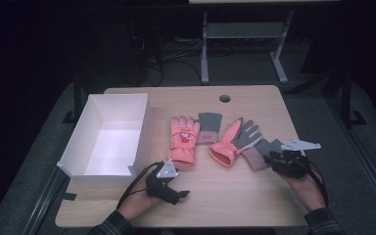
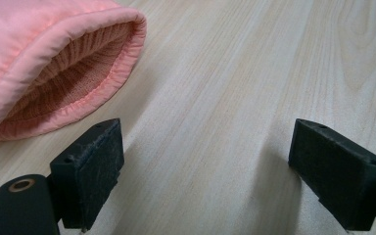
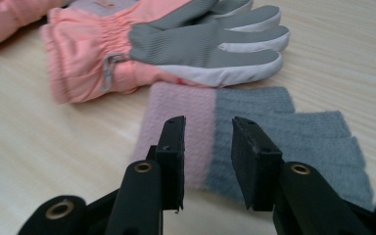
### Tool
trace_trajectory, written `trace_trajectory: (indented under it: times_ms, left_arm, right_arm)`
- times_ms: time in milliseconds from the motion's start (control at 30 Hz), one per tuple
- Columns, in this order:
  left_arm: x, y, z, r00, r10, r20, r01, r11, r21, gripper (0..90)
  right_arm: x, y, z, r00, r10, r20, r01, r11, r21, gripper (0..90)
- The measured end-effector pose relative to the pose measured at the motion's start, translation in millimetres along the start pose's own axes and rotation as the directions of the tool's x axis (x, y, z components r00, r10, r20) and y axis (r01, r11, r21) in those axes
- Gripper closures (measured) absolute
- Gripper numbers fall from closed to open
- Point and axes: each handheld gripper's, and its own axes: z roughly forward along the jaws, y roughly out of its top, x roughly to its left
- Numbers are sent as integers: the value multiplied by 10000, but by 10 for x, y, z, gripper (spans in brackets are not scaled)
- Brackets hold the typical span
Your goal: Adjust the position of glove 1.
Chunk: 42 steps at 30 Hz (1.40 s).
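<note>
While the left gripper (image 1: 176,194) rests with jaws spread on the table (image 1: 235,196), the right gripper (image 3: 208,147) poises narrowed, empty jaws above the knit glove (image 3: 274,142) beside the ski glove (image 3: 176,44), so the next move calls for descent and closure.

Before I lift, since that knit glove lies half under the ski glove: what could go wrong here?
The right gripper has its jaws narrowed above the knit glove with no fabric between them, so it may come up empty. A deeper bite could drag the padded glove lying on its far edge. The open left gripper steadies nothing.
</note>
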Motion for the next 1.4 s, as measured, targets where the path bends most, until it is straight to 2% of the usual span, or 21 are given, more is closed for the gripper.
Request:
trace_trajectory:
  times_ms: [33, 267, 533, 567, 633, 900, 967, 1067, 1400]
  left_arm:
    - [-1, 0, 1, 10000, -8, -2, 8, 10000, -5, 125]
    - [-1, 0, 0, 10000, -6, 0, 6, 10000, -3, 125]
    - [0, 1, -2, 10000, 1, 9, -1, 10000, 34, 125]
    - [0, 1, -2, 10000, 4, 9, -4, 10000, 37, 125]
    - [0, 1, -2, 10000, 3, 9, -3, 10000, 35, 125]
    - [-1, 1, -3, 10000, 7, 2, -7, 10000, 43, 125]
    - [-1, 2, -3, 10000, 3, 2, -3, 10000, 44, 125]
    - [-1, 1, -3, 10000, 0, 2, 0, 10000, 38, 125]
    - [-1, 2, -4, 10000, 0, 2, 0, 10000, 55, 125]
  right_arm:
    - [-28, 21, 67, 9999, 9, 110, -10, 9999, 109, 651]
    - [-136, 43, 226, 9994, 296, 191, -300, 9993, 213, 634]
    - [-177, 12, 412, 9989, 288, 370, -307, 9982, 521, 626]
    - [-184, -3, 444, 9989, 204, 434, -225, 9985, 499, 640]
    - [-196, -31, 472, 9983, 344, 477, -368, 9980, 507, 676]
    - [-195, -41, 465, 9981, 383, 477, -411, 9973, 604, 868]
    - [-199, -35, 463, 9984, 378, 431, -406, 9971, 651, 870]
    - [-257, -36, 434, 9985, 537, 46, -538, 9969, 571, 873]
    - [-346, 47, 232, 9947, 997, -242, -997, 9950, -17, 873]
